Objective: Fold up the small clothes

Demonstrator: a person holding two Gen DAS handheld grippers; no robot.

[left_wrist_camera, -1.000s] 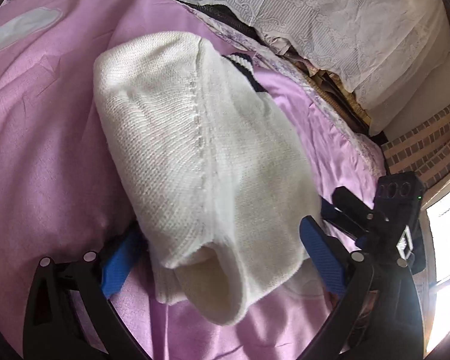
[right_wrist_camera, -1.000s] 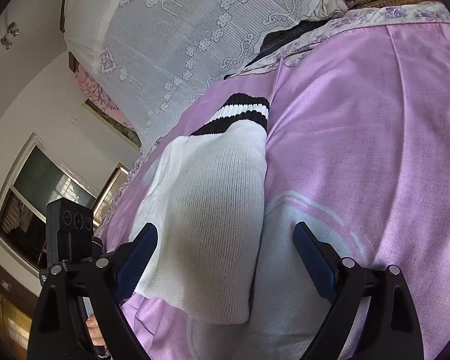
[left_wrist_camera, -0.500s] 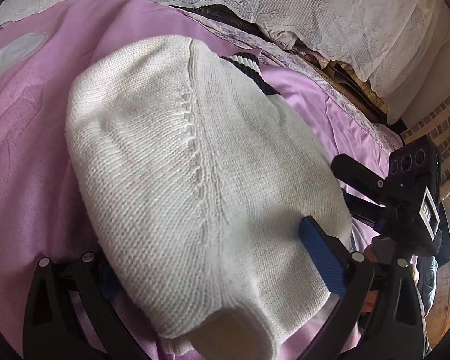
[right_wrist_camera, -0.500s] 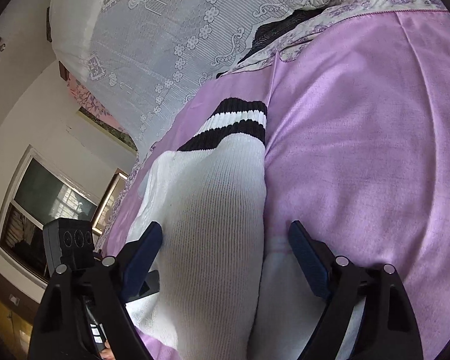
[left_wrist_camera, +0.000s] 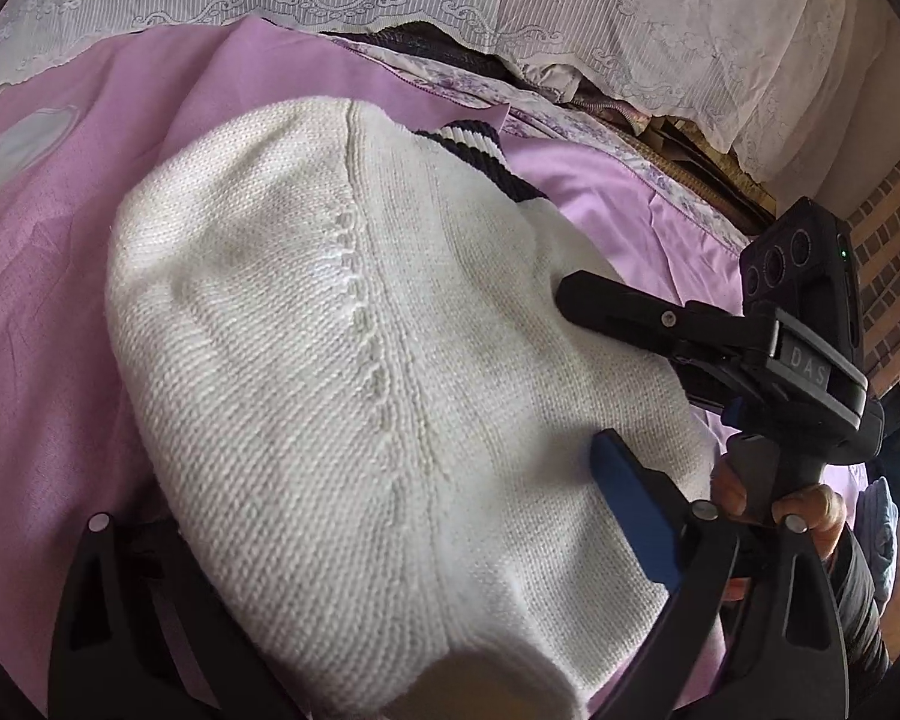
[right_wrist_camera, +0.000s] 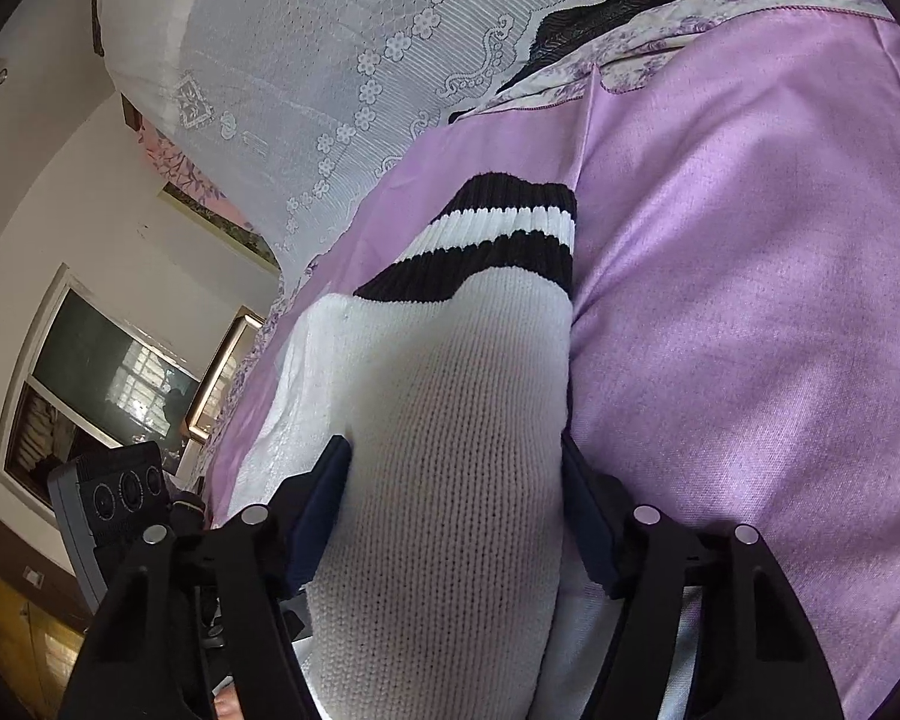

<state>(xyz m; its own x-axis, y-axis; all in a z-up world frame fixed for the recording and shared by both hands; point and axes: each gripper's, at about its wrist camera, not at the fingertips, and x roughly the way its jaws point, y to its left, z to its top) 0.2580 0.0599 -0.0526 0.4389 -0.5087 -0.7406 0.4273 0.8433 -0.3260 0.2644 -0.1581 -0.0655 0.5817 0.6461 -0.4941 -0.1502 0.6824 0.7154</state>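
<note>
White knit sweater [right_wrist_camera: 450, 480] is lying btwn both grippers' fingers: right gripper [right_wrist_camera: 456, 510] closing, pads touching it; left gripper [left_wrist_camera: 390, 528] wide, closing.

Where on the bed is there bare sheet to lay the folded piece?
Bare pink satin sheet lies right of the white knitted garment with black-striped cuff in the right wrist view, up to the floral border. Left wrist view: more past its far side. Crowded around both claws.

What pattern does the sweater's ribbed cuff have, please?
Black with one white stripe on the cuff; clearest in the right wrist view.
</note>
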